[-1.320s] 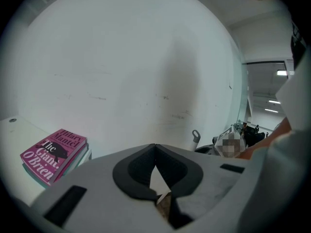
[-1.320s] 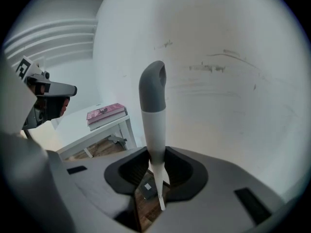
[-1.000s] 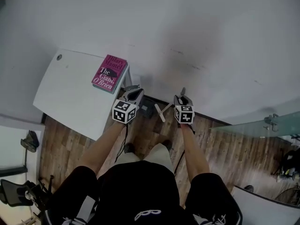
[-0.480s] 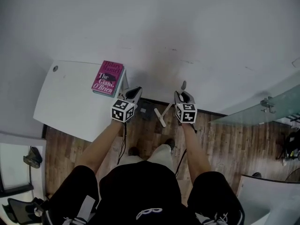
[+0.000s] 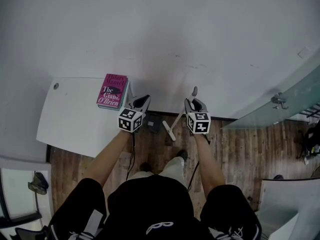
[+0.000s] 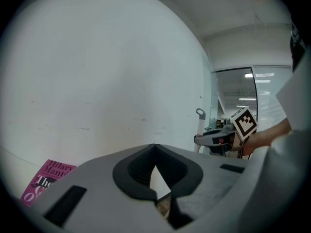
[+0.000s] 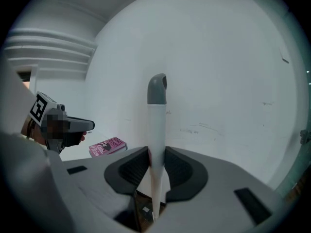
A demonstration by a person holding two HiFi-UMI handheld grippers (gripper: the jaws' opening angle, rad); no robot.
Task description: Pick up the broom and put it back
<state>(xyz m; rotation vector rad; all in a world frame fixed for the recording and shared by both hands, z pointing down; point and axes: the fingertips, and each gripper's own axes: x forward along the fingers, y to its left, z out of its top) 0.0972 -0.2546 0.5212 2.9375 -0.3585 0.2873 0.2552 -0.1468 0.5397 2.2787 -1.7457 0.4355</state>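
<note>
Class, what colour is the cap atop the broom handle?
Grey rounded cap, clearest in the right gripper view.

My left claw (image 5: pixel 143 100) and right claw (image 5: pixel 191 102) are grey with dark scooped pads, each bearing a white cube of black square markers. Thin dark cables trail behind. I wear black, short-sleeved.

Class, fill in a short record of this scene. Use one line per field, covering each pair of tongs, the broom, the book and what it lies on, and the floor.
Left tongs: shut, nothing between them
Right tongs: shut on the broom
Broom: white handle with a grey tip sticking out above the tongs, in front of the white wall
Book: pink cover, lying flat on the white table, at the edge next to the wall
Floor: wooden boards
</note>
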